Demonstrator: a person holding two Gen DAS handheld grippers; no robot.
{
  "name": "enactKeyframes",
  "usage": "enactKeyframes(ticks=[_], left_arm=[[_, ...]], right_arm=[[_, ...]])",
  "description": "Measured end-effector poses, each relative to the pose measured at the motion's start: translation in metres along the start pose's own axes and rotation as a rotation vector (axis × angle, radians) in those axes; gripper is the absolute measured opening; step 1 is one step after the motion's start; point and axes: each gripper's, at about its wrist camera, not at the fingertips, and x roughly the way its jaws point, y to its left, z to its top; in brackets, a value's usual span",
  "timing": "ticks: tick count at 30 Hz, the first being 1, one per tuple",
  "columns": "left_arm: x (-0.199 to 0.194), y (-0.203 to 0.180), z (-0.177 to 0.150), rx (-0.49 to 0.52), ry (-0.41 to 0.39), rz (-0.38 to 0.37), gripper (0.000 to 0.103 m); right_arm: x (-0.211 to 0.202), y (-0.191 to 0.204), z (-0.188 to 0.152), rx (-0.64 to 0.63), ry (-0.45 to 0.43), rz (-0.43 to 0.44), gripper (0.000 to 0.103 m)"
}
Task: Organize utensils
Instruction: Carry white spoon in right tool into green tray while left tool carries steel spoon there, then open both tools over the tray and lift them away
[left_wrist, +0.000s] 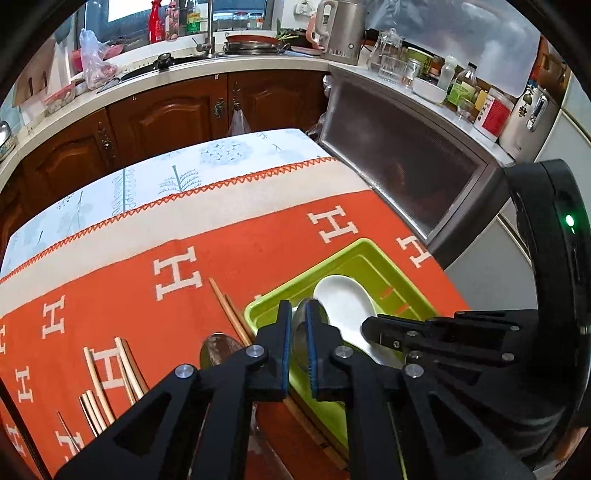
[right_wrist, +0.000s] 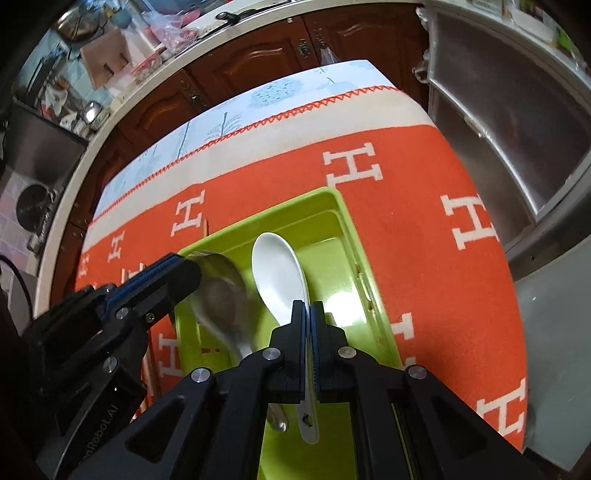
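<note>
The right gripper (right_wrist: 308, 325) pinches the white spoon (right_wrist: 279, 269) over the green tray (right_wrist: 347, 221); at nine o'clock, the left gripper (left_wrist: 298, 332) apparently clamps a metal spoon (right_wrist: 218, 291), ready for sorting.

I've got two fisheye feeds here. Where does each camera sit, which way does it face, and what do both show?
Left wrist: sits behind the left tongs, faces across the table toward the cabinets; they grip a metal spoon; right tongs enter from the right.
Right wrist: sits behind the right tongs, looks down into the green tray; they grip a white spoon; left tongs enter from the left.
Shared: tray, both spoons, orange cloth.
</note>
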Motion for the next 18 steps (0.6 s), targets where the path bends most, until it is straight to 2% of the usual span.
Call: enactKeyframes(ticks=[4, 6, 9, 18], left_arm=[[-0.01, 0.006, 0.002, -0.015, -0.005, -0.004, 0.017], [-0.019, 0.009, 0.003, -0.024, -0.02, -0.002, 0.024], [-0.031, 0.015, 0.003, -0.043, -0.036, 0.004, 0.028], [-0.063, 0.034, -0.011, -0.067, -0.067, 0.01, 0.028]], right_arm=[[-0.003, 0.017, -0.003, -0.043, -0.008, -0.024, 0.003], [0.0, 0.02, -0.004, -0.04, 0.008, -0.008, 0.003], [0.01, 0.025, -0.003, -0.031, 0.035, 0.019, 0.003], [0.025, 0.022, 0.0, 0.032, 0.066, 0.145, 0.005]])
